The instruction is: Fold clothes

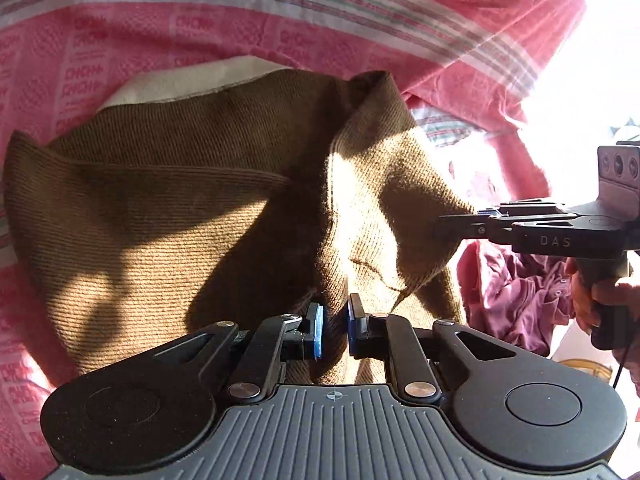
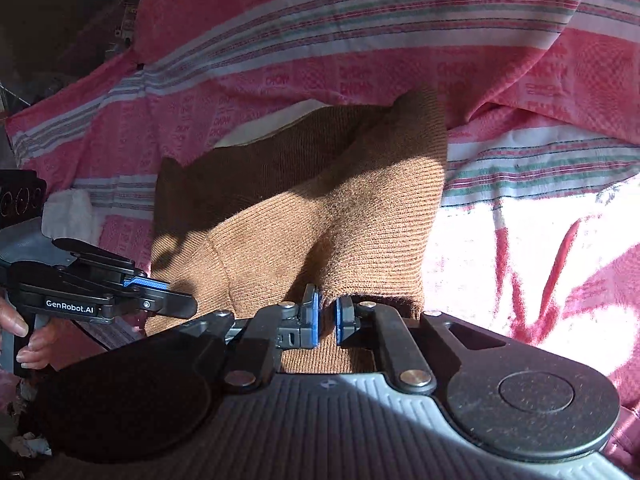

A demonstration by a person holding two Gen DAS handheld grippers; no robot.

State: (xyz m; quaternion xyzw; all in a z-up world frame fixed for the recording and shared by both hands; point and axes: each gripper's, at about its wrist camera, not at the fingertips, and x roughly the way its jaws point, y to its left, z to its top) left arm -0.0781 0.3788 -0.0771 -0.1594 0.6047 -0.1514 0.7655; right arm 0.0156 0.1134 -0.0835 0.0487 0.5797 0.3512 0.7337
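Brown ribbed knit garment [image 1: 168,208] is spread, partly rumpled, over a pink woven cloth with white and green stripes [image 1: 280,20], filling the middle of both wrist views. A pale cream fabric edge [image 1: 192,80] is seen just beyond it at 12 o'clock. In the left wrist view, a raised fold of the garment is pinched between the blue pads of the left claw [image 1: 335,330], which is clenched on the knit at 6 o'clock. The right claw [image 1: 448,226] enters that view from 3 o'clock, its tips touching the garment's sunlit edge, with a hand [image 1: 600,300] around its handle. A crumpled maroon shirt [image 1: 520,300] lies near 4 o'clock. In the right wrist view, the right claw [image 2: 329,318] is clenched on the garment's hem at 6 o'clock, and the left claw [image 2: 188,304] is seen at 9 o'clock at the garment's edge, held by a hand [image 2: 28,340].
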